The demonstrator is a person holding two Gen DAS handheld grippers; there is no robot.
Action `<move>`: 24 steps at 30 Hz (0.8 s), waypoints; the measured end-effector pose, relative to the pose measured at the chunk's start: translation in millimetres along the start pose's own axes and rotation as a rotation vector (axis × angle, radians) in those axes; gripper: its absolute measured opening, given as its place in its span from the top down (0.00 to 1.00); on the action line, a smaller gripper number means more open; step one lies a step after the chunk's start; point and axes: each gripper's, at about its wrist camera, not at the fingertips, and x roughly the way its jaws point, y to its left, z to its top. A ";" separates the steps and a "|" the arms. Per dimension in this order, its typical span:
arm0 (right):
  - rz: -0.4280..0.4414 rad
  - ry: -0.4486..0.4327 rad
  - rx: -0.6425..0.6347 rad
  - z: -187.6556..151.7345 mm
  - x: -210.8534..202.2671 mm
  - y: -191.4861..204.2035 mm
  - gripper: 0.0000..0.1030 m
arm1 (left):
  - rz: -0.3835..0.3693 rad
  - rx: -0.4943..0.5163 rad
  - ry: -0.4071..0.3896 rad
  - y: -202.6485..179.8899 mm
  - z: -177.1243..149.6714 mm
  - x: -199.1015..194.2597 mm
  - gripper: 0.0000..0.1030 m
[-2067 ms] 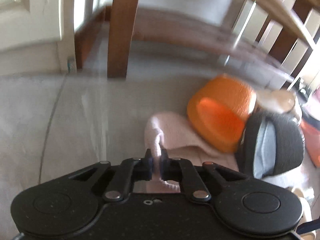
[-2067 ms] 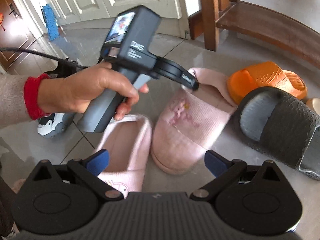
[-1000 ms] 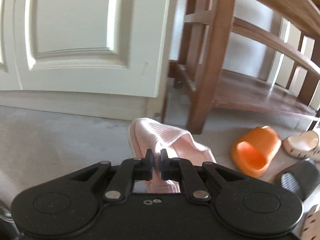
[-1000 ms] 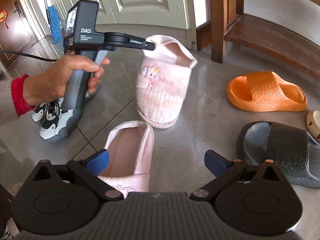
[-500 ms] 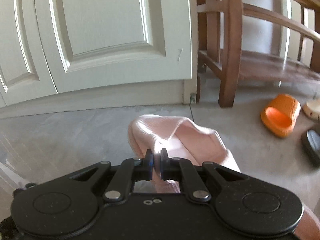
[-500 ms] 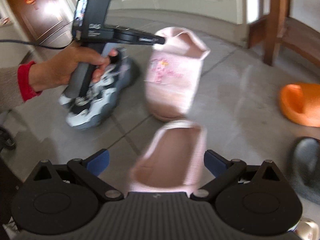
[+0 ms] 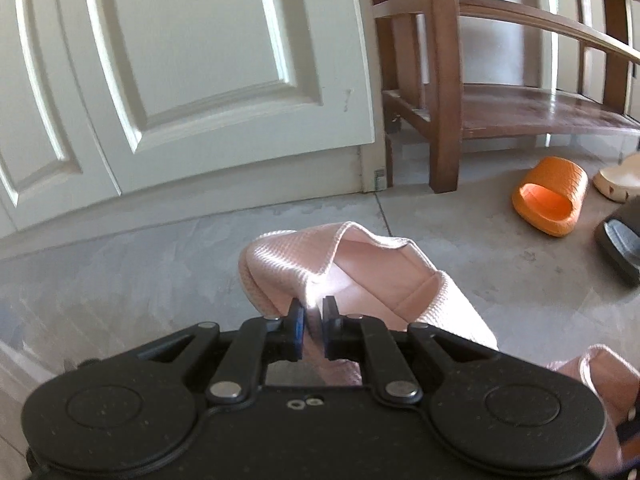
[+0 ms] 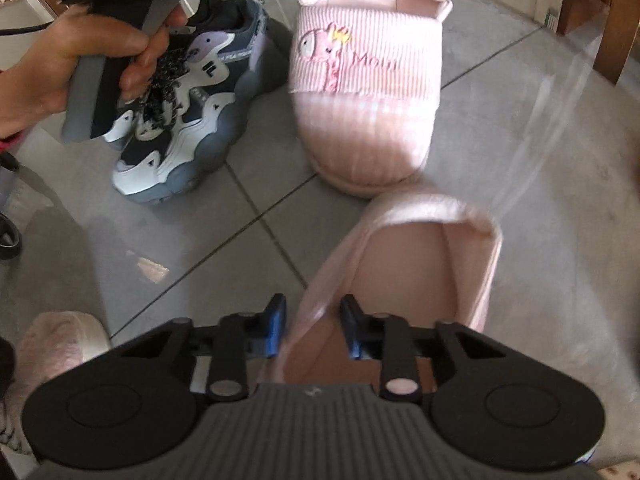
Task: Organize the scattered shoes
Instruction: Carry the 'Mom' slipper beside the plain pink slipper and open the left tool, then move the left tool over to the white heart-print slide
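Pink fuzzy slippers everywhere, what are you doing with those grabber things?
A person is tidying shoes with two handheld grippers. The left gripper is shut on the heel edge of one soft pink cartoon slipper, next to a chunky navy-and-white sneaker. The right gripper is closing its fingers around the side wall of the matching pink slipper on the grey tiled floor. An orange rubber slide waits near the wooden shoe bench.

The left hand-held gripper point(image 7: 314, 330) pinches the edge of a pink slipper point(image 7: 360, 276) (its jaws nearly shut on the cloth). At two o'clock an orange slipper point(image 7: 550, 196) lies on the grey floor point(image 7: 120, 276), near a wooden shelf point(image 7: 520, 108).
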 end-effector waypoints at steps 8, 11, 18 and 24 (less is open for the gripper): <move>-0.226 -0.050 -0.056 -4.5 -15.6 -16.9 0.73 | -0.119 0.058 0.016 -14.8 -8.9 2.3 0.93; -0.281 -0.060 -0.009 -1.5 -20.9 -39.8 0.73 | -0.175 0.117 0.035 -24.5 -10.7 4.1 0.93; -0.224 -0.084 -0.002 2.4 -22.4 -47.2 0.70 | -0.281 0.218 0.096 -49.4 -20.0 7.8 0.93; -0.159 -0.102 -0.047 1.9 -25.8 -29.1 0.67 | -0.321 0.240 0.140 -57.9 -30.7 8.9 0.84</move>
